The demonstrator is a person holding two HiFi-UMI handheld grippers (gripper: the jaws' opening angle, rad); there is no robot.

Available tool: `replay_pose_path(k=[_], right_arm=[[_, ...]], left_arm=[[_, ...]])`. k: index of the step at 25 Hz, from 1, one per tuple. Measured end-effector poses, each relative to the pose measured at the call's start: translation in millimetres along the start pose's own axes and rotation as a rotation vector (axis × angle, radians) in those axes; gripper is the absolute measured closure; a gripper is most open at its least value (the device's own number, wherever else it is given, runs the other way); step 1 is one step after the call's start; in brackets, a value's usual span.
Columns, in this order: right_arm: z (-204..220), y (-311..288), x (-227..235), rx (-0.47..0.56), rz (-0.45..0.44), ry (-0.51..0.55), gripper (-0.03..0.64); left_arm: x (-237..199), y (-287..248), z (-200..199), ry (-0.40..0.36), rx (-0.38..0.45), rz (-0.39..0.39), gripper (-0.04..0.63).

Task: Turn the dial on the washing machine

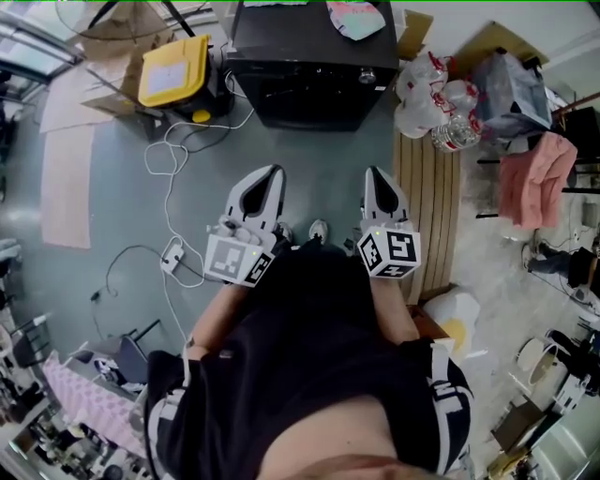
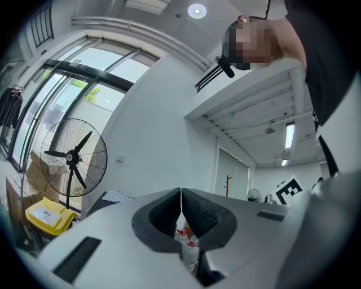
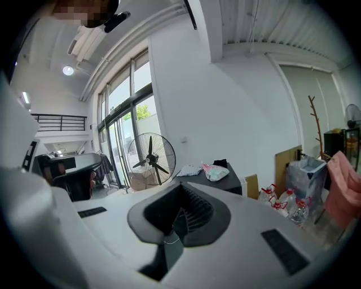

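Note:
The black washing machine [image 1: 314, 66] stands on the floor ahead of me, its round dial [image 1: 367, 76] at the front right corner and a pale cloth [image 1: 356, 19] on top. Both grippers are held at waist height, well short of it and pointing towards it. My left gripper [image 1: 270, 174] is shut with nothing in it, and its ribbed pads [image 2: 194, 211] meet. My right gripper [image 1: 376, 174] is shut too and holds nothing. In the right gripper view the machine [image 3: 225, 182] shows beyond the closed jaws of that gripper [image 3: 179, 197].
A yellow box [image 1: 175, 67] sits left of the machine, with white cables [image 1: 169, 183] trailing over the grey floor. A wooden board [image 1: 427, 187] lies at the right, with bagged water bottles [image 1: 441, 103] and a pink cloth [image 1: 534, 178] beyond. A standing fan [image 3: 151, 159] is by the window.

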State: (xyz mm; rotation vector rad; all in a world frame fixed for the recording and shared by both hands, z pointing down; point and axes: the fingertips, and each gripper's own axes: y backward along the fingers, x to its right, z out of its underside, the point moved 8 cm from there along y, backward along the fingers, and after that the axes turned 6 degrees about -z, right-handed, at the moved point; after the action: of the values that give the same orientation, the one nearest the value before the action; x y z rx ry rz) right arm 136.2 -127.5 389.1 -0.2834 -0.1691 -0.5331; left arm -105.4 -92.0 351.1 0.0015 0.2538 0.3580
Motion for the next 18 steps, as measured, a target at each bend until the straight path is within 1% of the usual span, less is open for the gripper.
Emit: replay_pose_path(k=[12, 18], right_arm=[[-2.4, 1.0, -11.1, -0.009, 0.016, 0.008, 0.592], [-1.0, -1.0, -15.1, -0.018, 0.022, 0.036, 0.592]], left_arm=[[-6.4, 8.2, -4.7, 0.005, 0.002, 0.007, 0.571], [-10.0, 10.1, -1.2, 0.012, -0.002, 0.007, 0.571]])
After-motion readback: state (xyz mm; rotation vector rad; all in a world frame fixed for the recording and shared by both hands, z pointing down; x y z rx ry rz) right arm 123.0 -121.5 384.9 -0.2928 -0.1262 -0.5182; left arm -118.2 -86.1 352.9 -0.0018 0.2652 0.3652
